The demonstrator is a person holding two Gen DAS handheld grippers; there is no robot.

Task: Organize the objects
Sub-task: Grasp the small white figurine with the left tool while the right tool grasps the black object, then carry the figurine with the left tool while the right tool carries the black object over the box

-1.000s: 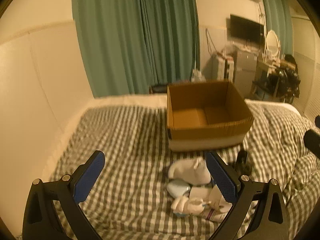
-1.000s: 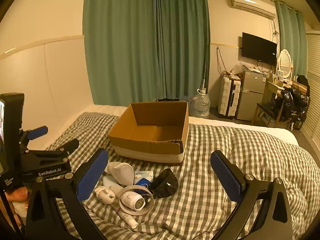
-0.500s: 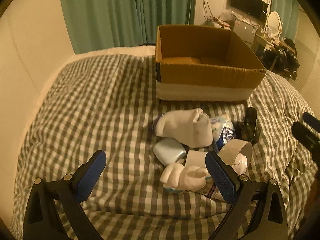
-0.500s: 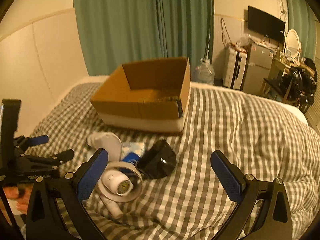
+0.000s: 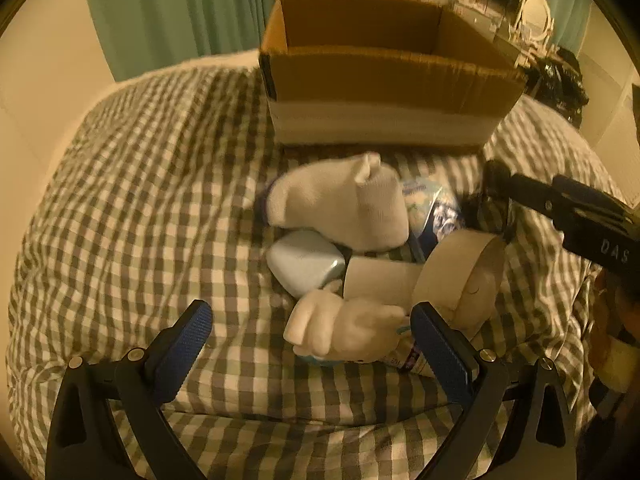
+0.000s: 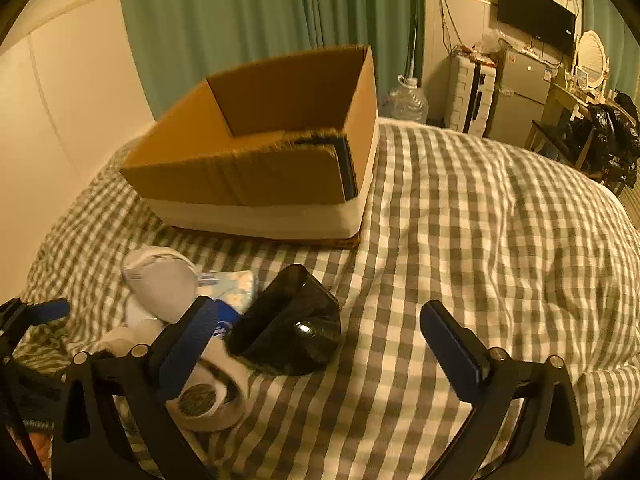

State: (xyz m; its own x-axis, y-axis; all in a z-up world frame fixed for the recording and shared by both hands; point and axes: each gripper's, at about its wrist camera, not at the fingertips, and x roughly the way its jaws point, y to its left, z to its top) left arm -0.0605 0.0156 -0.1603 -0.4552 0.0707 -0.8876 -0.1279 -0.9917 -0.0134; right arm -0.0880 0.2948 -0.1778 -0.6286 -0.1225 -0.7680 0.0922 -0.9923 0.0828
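Note:
A pile of small objects lies on the checked bed cover: a white sock, a pale blue case, a roll of tape, a white glove-like item, a blue-print packet and a black glossy case. An open cardboard box stands behind them, also in the right wrist view. My left gripper is open, low over the white item. My right gripper is open, just above the black case.
The checked bed cover spreads to the right. Green curtains hang behind the box. A water jug, suitcase, fridge and desk stand past the bed on the right. A padded wall is at the left.
Both grippers have moved forward and down toward the pile. The objects and box loom larger. Both grippers stay open; nothing has been picked up.

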